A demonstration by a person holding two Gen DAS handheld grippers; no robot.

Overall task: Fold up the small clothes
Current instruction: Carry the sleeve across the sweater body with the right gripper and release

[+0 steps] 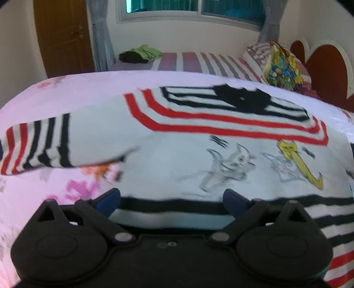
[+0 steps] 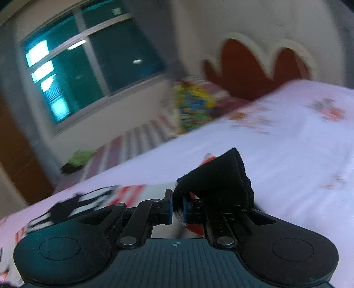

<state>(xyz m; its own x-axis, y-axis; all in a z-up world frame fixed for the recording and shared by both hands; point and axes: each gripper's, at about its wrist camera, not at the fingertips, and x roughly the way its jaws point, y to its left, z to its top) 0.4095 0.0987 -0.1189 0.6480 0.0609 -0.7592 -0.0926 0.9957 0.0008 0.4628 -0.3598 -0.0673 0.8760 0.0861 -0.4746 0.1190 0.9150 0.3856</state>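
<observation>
A bed (image 1: 66,88) with a pale floral sheet carries the small striped sweater (image 1: 199,144), spread flat, with a striped mattress (image 1: 199,62), a bright patterned pillow (image 1: 281,64), a green and black clothes heap (image 1: 141,54) and a red heart-shaped headboard (image 1: 325,66) behind it under the window (image 1: 194,8). The left gripper (image 1: 171,199) has its jaws released and wide apart, straddling the sweater's near hem without pinching it. The right gripper (image 2: 177,209) has its jaws clenched on a black cuff (image 2: 216,177) of the sweater; no writing is readable.
</observation>
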